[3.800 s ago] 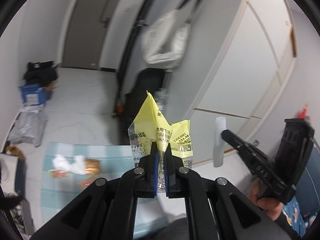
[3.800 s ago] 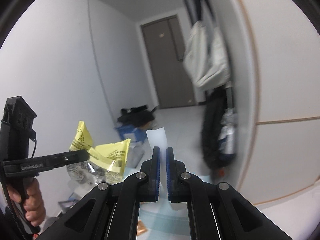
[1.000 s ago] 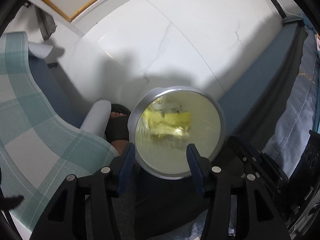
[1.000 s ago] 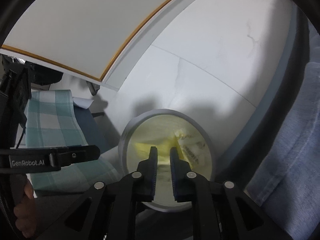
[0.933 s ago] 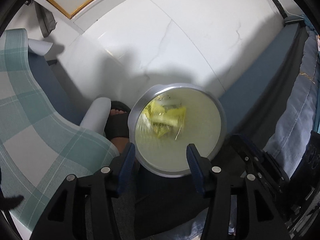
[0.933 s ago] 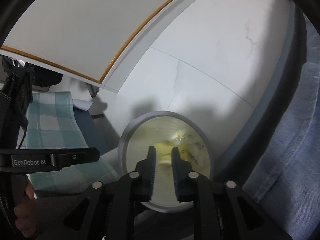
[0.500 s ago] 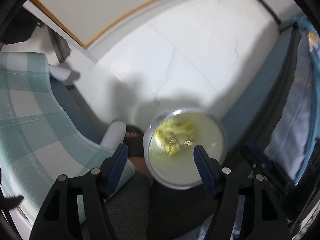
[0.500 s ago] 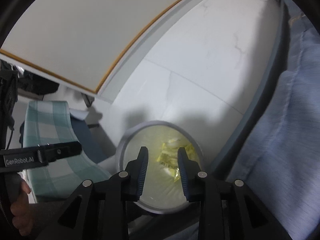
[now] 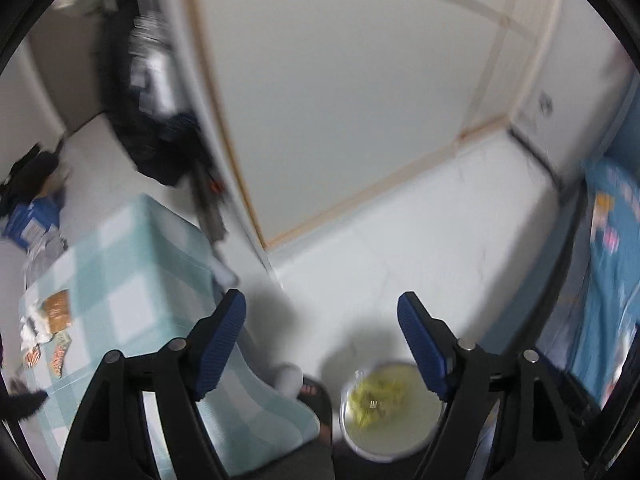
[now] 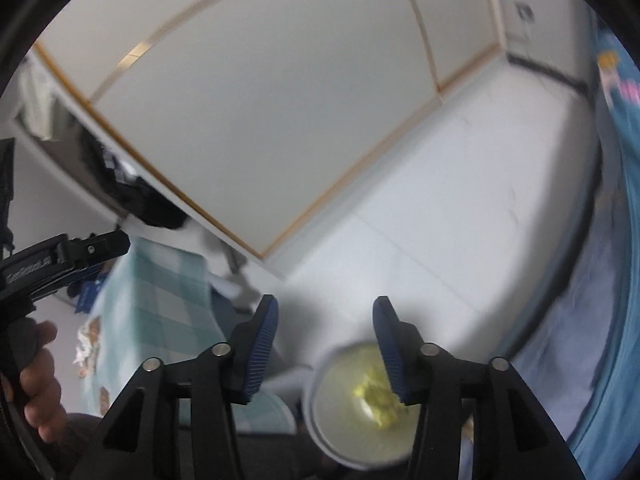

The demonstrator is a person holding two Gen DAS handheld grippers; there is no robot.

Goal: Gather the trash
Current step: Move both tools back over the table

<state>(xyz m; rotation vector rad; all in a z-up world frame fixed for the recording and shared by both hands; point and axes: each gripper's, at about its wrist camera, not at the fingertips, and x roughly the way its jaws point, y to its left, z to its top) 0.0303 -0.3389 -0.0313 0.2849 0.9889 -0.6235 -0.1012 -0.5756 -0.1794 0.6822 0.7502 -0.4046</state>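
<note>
A round bin with a silver rim (image 9: pixel 347 420) stands on the floor below both grippers, and a crumpled yellow wrapper (image 9: pixel 372 396) lies inside it. My left gripper (image 9: pixel 320 298) hangs well above the bin, its jaws opening with nothing between them. In the right wrist view the same bin's rim (image 10: pixel 316 412) and the wrapper (image 10: pixel 378 400) sit low in the picture. My right gripper (image 10: pixel 326 302) is also above the bin, jaws opening and empty. More wrappers (image 9: pixel 48 320) lie on the checked tablecloth (image 9: pixel 120 280).
A person's foot in a black slipper (image 9: pixel 312 392) rests beside the bin. A bed with blue bedding (image 9: pixel 612 260) runs along the right. White wardrobe doors (image 9: pixel 340 100) face me, and dark bags (image 9: pixel 152 140) hang at the far left. A hand (image 10: pixel 36 380) holds the left gripper's handle.
The left gripper has let the yellow wrapper fall into the bin. Both grippers have risen away from the bin and tilted up, and their jaws have spread wider.
</note>
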